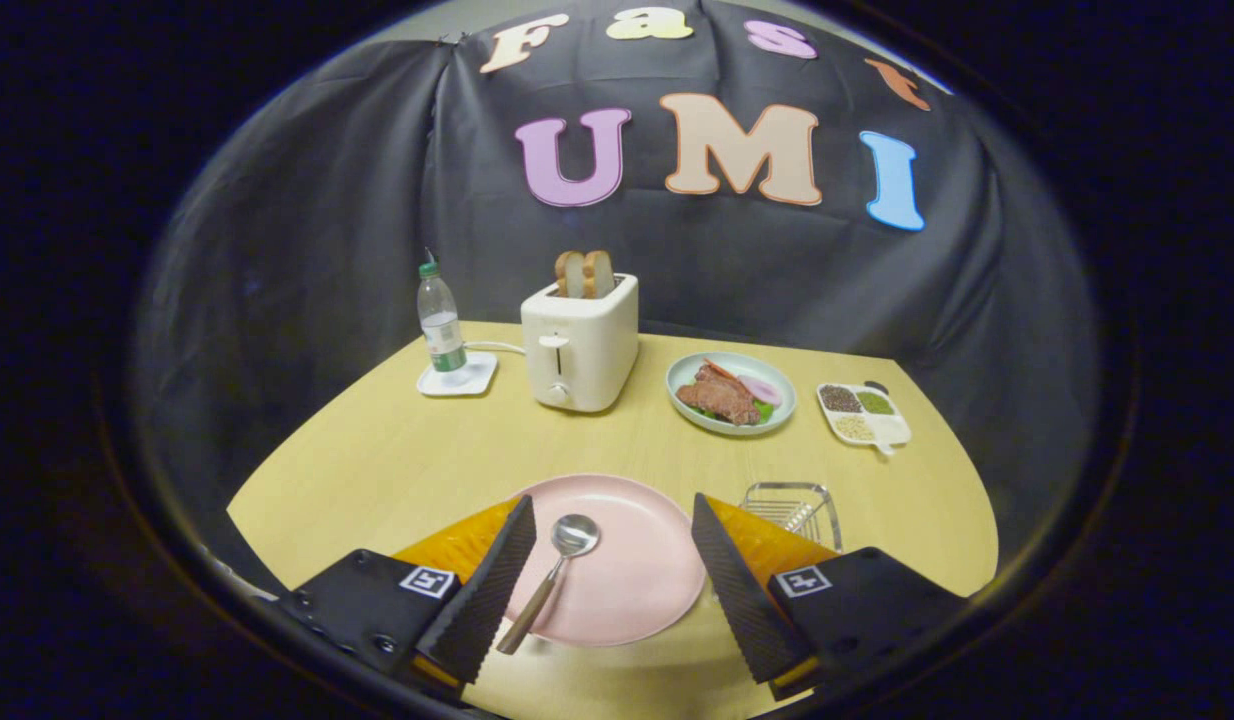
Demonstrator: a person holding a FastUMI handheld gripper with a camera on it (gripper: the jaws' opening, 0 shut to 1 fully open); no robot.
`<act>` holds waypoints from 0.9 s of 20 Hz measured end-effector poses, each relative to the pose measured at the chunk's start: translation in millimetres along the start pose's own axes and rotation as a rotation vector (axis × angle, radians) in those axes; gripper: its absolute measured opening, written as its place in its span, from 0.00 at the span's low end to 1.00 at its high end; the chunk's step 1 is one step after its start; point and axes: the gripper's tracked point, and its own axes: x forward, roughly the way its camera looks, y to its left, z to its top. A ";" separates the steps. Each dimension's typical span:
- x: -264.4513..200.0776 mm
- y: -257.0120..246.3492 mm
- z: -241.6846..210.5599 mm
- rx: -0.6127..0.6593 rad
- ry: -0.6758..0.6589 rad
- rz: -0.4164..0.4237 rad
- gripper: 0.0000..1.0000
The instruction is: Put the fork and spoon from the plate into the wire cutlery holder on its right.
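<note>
A pink plate lies on the wooden table just ahead of my fingers. On it rests a metal spoon with a wooden handle, bowl pointing away, close to my left finger. To the plate's right stands the wire cutlery holder, with what looks like fork tines inside it, partly hidden behind my right finger. My gripper is open, its fingers spread either side of the plate, holding nothing.
Further back stand a white toaster with two bread slices, a water bottle on a white coaster, a green plate of meat and a divided dish of spices. The table's edge curves near the holder.
</note>
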 end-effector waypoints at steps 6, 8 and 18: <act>15.1 13.5 -26.3 0.015 0.009 -0.059 0.99; 21.6 16.5 -35.1 0.020 0.022 -0.068 0.99; 46.0 31.0 -89.3 -0.009 0.135 -0.080 0.99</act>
